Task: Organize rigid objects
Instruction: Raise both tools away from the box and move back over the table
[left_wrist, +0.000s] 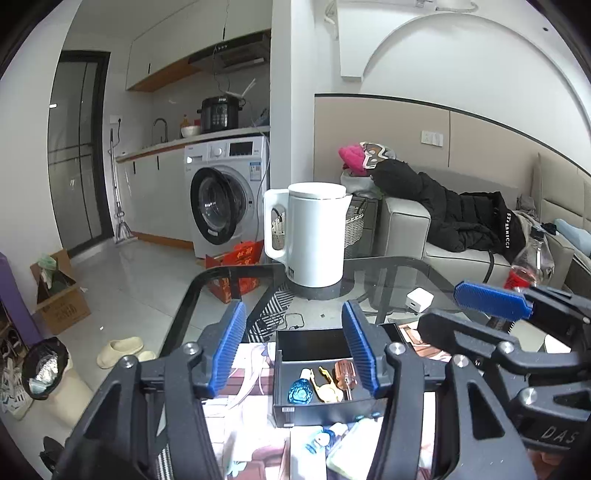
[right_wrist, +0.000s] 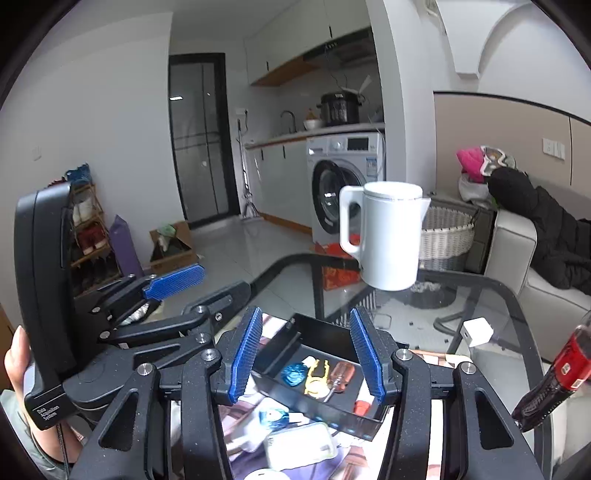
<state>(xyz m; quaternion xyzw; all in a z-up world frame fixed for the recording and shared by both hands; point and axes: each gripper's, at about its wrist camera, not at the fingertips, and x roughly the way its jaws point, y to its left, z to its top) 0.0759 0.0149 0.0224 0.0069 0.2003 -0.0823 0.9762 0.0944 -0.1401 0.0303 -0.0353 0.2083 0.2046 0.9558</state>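
Observation:
A black open box (left_wrist: 314, 408) (right_wrist: 332, 419) sits on a printed mat on the glass table. Inside it lie a blue round piece (left_wrist: 300, 393) (right_wrist: 294, 373), a yellow tool (left_wrist: 327, 387) (right_wrist: 317, 374) and a screwdriver (left_wrist: 343, 376) (right_wrist: 341, 371) with a clear orange handle. My left gripper (left_wrist: 293, 314) hovers above the box, open, nothing between its blue pads. My right gripper (right_wrist: 306, 317) hangs beside it to the right, also open and empty. Loose small items, among them a white pack (right_wrist: 299, 445) and a blue-white piece (left_wrist: 319, 441), lie in front of the box.
A white kettle (left_wrist: 314, 236) (right_wrist: 388, 236) stands on the table beyond the box. A white charger cube (left_wrist: 419, 299) (right_wrist: 477, 331) and a cola bottle (left_wrist: 528, 266) (right_wrist: 557, 373) are at the right. A hand (right_wrist: 14, 354) grips the left tool.

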